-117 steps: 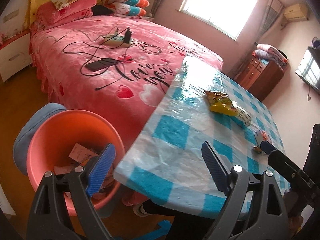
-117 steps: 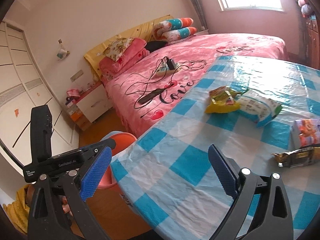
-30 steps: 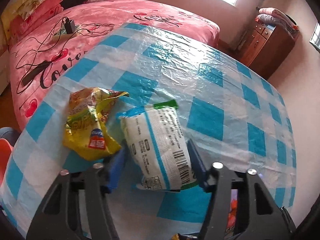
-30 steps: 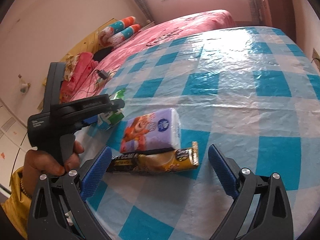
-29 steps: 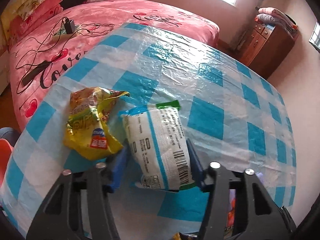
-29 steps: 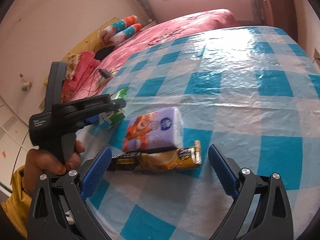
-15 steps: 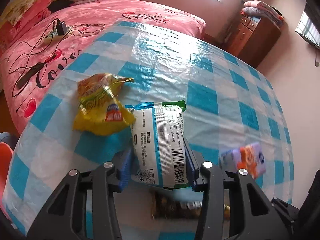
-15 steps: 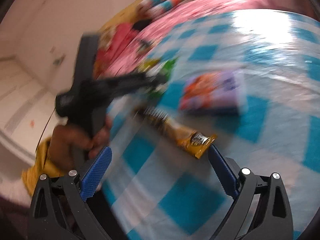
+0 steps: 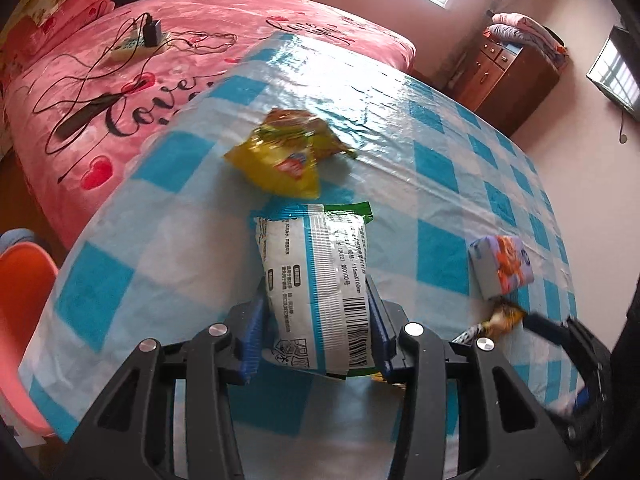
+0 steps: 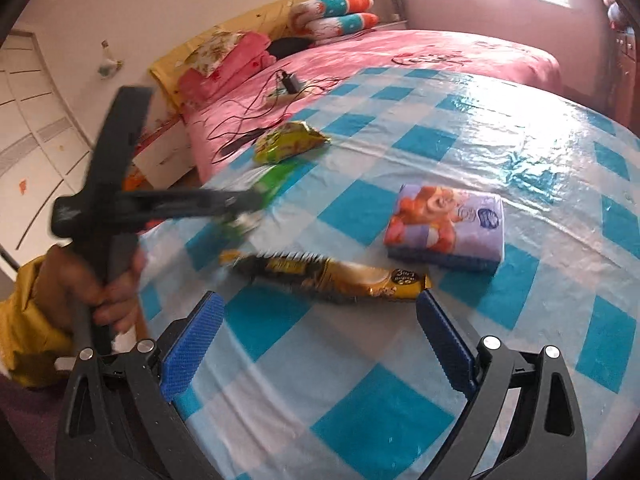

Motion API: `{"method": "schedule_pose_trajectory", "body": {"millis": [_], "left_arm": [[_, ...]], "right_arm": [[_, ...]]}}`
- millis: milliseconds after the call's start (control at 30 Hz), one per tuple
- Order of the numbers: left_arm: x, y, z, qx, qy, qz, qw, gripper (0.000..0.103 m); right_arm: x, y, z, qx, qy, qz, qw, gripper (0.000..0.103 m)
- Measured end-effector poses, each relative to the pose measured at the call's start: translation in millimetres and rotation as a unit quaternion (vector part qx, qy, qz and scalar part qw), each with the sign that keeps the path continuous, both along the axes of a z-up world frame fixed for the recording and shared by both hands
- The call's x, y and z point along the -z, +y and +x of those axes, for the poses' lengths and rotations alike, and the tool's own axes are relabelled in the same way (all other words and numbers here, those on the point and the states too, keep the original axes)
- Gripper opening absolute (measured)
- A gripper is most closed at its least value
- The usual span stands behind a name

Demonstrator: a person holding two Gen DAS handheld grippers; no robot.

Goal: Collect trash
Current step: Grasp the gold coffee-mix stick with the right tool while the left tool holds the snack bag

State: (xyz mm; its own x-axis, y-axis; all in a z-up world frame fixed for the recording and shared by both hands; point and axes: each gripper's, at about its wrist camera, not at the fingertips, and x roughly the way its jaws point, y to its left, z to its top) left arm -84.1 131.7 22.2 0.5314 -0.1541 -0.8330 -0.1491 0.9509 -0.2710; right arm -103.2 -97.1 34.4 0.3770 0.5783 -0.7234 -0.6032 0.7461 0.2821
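The white snack packet [image 9: 320, 280], pinched by the left gripper [image 9: 316, 330], wants a level carry to the orange bin [image 9: 24, 320] beside the table [image 9: 440, 184], while the right gripper [image 10: 316, 344] hangs spread over the gold sachet [image 10: 332, 274].

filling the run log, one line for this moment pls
left tool: shut on white packet | right tool: open, near gold sachet | yellow bag: on table

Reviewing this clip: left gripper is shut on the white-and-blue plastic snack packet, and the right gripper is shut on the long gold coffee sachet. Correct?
Not quite. The right gripper is open, its jaws spread just short of the long gold coffee sachet, as the right wrist view shows. The left gripper is indeed shut on the white-and-blue plastic snack packet.
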Motion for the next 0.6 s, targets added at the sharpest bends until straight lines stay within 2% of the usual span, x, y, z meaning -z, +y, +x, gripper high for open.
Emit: {"method": "schedule_pose_trajectory", "body": {"millis": [133, 233, 467, 600], "left_arm": [[1, 13, -14, 0.005, -0.001, -0.008, 1.0, 0.045], [2, 20, -23, 0.01, -0.002, -0.02, 0.9997, 0.045], [3, 29, -34, 0.024, -0.004, -0.041, 0.9988, 0.045], [4, 34, -39, 0.034, -0.007, -0.049, 0.9982, 0.045]], "right_arm": [[15, 10, 10, 0.005, 0.02, -0.018, 1.0, 0.096], [19, 21, 11, 0.004, 0.018, -0.026, 1.0, 0.097], [19, 38, 14, 0.024, 0.028, 0.013, 0.999, 0.096], [17, 46, 16, 0.04, 0.021, 0.012, 0.999, 0.094]]}}
